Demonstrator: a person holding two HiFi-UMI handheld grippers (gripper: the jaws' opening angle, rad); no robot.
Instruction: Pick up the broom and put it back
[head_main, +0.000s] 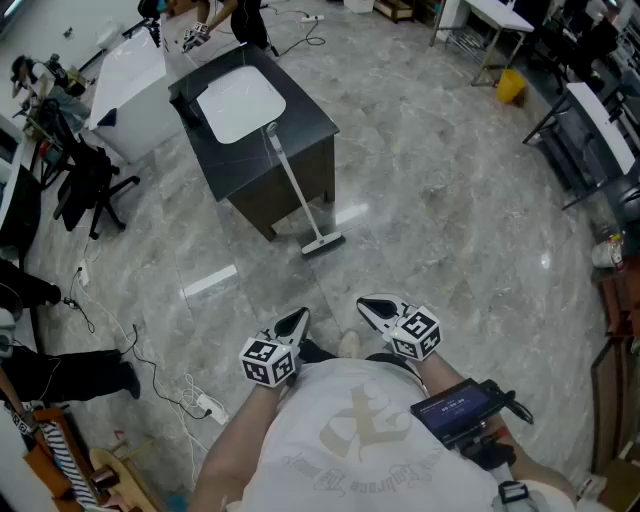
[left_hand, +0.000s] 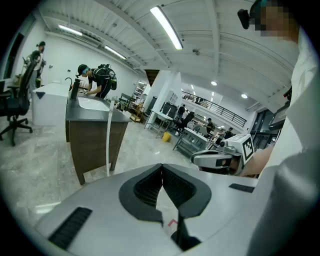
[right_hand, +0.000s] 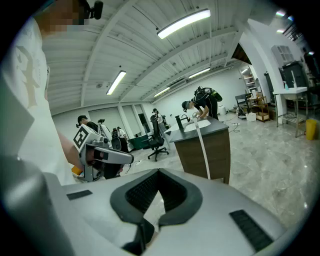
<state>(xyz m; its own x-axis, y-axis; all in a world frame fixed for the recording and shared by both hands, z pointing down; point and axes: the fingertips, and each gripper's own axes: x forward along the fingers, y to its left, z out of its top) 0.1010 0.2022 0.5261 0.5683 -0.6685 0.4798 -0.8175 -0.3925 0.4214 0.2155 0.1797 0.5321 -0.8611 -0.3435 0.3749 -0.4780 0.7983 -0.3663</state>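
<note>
Both of your grippers are empty. The left gripper (head_main: 291, 325) has its jaws closed tip to tip with nothing between them, and the right gripper (head_main: 373, 309) is closed the same way. You hold them side by side, low and close in front of your body, tilted a little down toward the floor (head_main: 450, 220).

The broom (head_main: 297, 190) is well apart from both grippers, out ahead of them. It stands on its head on the floor and its white handle leans up against the edge of the dark table (head_main: 305, 125) that carries the white sink basin (head_main: 240, 102). From the left gripper it lies ahead and off to the left of the jaws. From the right gripper it lies ahead and off to the right. Neither gripper touches it.

The broom is not lying on the floor. It is propped upright against the table, so it sits either where you are meant to fetch it from or where it belongs once returned. These views alone do not settle which. If the task has not begun, everything is left: walk up to the table, close a gripper round the handle, lift the broom and carry it to its place. If leaning on the table is its place, nothing remains.
</note>
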